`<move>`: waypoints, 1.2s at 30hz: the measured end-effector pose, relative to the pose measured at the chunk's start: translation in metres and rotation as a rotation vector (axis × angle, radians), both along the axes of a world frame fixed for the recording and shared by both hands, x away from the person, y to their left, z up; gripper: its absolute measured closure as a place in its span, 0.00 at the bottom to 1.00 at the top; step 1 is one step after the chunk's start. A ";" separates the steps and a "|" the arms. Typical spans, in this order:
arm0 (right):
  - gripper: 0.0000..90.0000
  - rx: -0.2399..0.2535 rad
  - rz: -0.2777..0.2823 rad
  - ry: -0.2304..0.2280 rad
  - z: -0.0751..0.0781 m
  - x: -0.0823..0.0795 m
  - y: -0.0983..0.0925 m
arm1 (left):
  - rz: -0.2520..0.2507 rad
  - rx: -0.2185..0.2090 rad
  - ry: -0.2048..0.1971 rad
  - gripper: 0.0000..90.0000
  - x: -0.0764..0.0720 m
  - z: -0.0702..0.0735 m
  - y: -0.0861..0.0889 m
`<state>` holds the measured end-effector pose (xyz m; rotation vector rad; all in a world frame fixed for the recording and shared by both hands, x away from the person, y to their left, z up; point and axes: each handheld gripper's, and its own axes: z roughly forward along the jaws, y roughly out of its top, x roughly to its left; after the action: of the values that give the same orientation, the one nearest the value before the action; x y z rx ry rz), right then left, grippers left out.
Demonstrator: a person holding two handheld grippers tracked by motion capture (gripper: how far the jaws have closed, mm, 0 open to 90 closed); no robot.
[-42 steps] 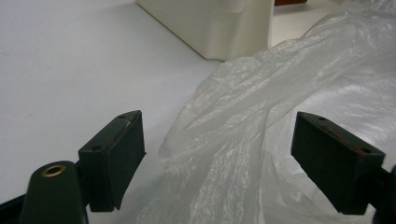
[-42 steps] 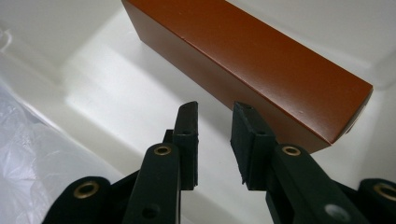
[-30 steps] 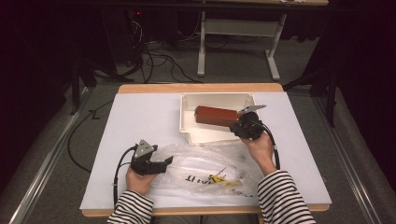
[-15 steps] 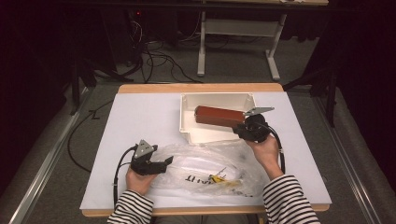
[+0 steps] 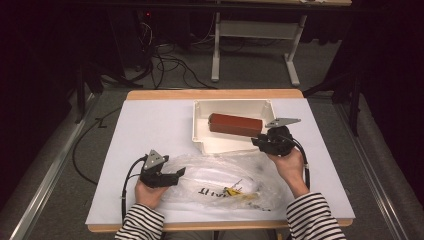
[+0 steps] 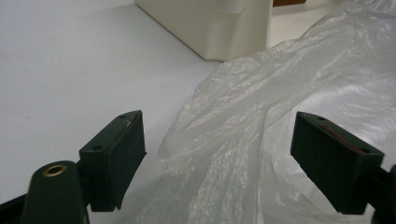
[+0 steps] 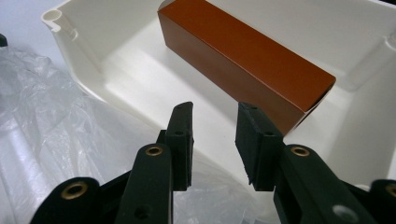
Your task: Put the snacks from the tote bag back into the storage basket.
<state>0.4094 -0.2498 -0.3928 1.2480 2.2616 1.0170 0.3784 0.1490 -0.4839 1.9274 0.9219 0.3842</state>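
Right tool [image 7: 214, 140]: we see jaws part open, just been opening, nothing between them, at the near wall of the white bin [image 5: 200, 131]; brown box [image 5: 235, 124] lies inside the bin. Left tool [image 6: 219, 154]: jaws wide, unclamped, around the clear plastic bag [image 5: 220, 180] on the counter [image 5: 150, 125].

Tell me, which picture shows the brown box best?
The right gripper view: the brown box is close and sharp inside the white bin. The high view shows it small; the left gripper view catches a sliver at the top.

reddish-brown box [image 5: 235, 124], white tray [image 5: 200, 131], striped sleeves [image 5: 313, 216]
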 end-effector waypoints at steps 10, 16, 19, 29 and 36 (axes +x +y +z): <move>0.73 0.021 -0.004 -0.017 0.002 -0.013 -0.008 | -0.002 0.000 0.000 0.20 0.000 0.000 0.000; 0.72 0.029 -0.006 -0.027 0.000 -0.019 -0.014 | -0.002 0.001 -0.002 0.20 0.000 0.000 0.000; 0.72 0.034 -0.013 -0.027 0.000 -0.022 -0.016 | -0.003 0.001 -0.002 0.20 0.000 0.000 0.000; 0.71 0.057 -0.036 -0.055 0.001 -0.034 -0.029 | -0.007 0.005 0.002 0.20 0.000 0.000 0.000; 0.69 0.072 -0.062 -0.072 -0.001 -0.046 -0.039 | -0.008 0.005 0.002 0.20 0.000 0.000 0.000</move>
<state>0.3638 -0.2889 -0.3940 1.2816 2.1364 1.1117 0.3785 0.1488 -0.4837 1.9362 0.9152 0.3802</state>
